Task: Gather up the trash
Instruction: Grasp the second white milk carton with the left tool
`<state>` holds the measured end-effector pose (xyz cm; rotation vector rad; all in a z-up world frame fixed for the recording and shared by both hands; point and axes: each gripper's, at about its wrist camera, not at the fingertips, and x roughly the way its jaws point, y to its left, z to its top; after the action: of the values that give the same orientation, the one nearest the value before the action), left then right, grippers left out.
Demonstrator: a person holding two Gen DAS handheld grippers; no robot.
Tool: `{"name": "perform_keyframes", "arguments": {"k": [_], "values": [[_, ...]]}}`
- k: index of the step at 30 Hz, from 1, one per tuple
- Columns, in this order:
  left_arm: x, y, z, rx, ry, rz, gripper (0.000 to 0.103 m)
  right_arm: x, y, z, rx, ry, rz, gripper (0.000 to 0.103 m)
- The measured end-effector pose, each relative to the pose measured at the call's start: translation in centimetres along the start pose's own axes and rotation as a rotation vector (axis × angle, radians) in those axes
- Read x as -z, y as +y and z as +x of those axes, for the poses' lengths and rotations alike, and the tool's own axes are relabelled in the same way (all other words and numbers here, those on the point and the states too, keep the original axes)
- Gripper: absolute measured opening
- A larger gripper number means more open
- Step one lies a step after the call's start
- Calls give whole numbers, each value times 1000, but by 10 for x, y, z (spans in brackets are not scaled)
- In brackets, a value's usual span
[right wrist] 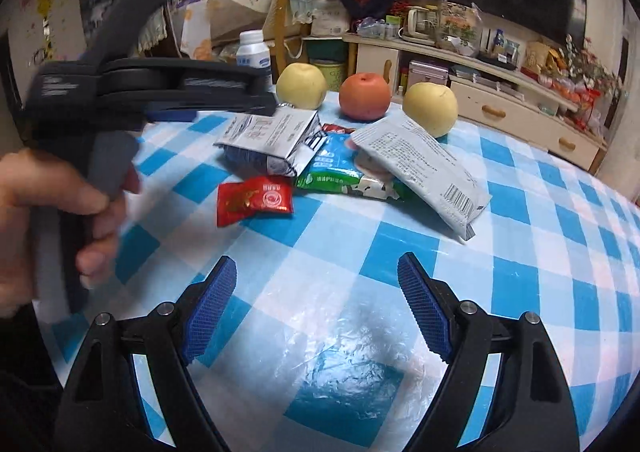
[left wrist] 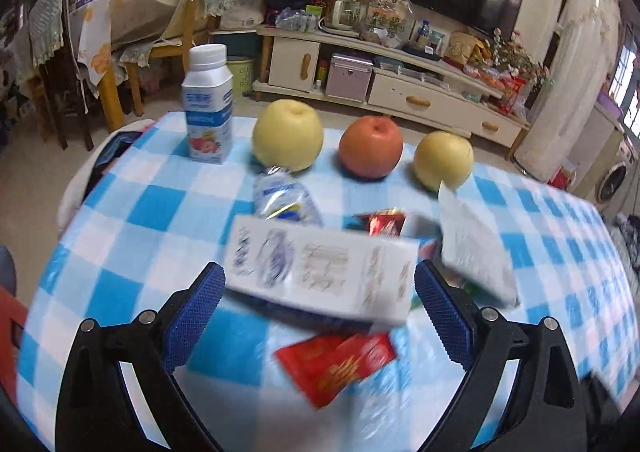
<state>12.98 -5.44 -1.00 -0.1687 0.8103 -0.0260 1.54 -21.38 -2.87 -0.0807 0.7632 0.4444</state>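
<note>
Right gripper [right wrist: 316,312] nearest the lens, hovering with jaws spread wide and empty over the checked tablecloth [right wrist: 400,252]. Left gripper [left wrist: 320,316] is likewise released, its pads flanking the crushed milk carton [left wrist: 320,272] without touching it — carton is blurring in that view. Progress, as I'm judging it: nothing collected yet, the whole trash pile is sitting mid-table and no bin is showing in either view. Count, big to small: one carton, one grey barcode pouch [right wrist: 420,171] leaning across one green wipes pack [right wrist: 344,175], one crumpled clear wrapper [left wrist: 286,199] behind the carton, one red sachet [right wrist: 256,199] in front, plus one small red wrapper [left wrist: 386,221] half hidden. Not trash, I'm guessing: three pieces of fruit — two yellow [left wrist: 288,133] [left wrist: 443,159], one red [left wrist: 371,151] — and one upright yogurt bottle [left wrist: 208,103].
</note>
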Motion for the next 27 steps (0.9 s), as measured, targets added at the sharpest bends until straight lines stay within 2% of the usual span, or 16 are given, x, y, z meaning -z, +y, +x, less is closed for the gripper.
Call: {"name": "perform_keyframes", "arguments": {"k": [4, 8, 10, 12, 14, 20, 23, 27], "values": [[-19, -10, 25, -60, 14, -39, 95, -6, 3, 1, -26, 7, -7, 84], [-14, 1, 46, -54, 89, -98, 96, -13, 8, 4, -40, 19, -8, 84], [-3, 6, 41, -87, 73, -75, 98, -13, 8, 3, -50, 18, 1, 84], [4, 11, 38, -139, 94, -41, 97, -14, 5, 3, -61, 24, 26, 84], [11, 19, 31, -146, 113, -6, 97, -13, 3, 3, -72, 28, 51, 84], [26, 64, 31, -125, 219, -26, 97, -12, -1, 5, -67, 37, 86, 84], [32, 77, 37, -167, 231, -6, 97, -10, -2, 11, -70, 49, 98, 84], [37, 81, 38, -171, 215, 37, 96, -9, 3, 23, -80, 72, 87, 85]]}}
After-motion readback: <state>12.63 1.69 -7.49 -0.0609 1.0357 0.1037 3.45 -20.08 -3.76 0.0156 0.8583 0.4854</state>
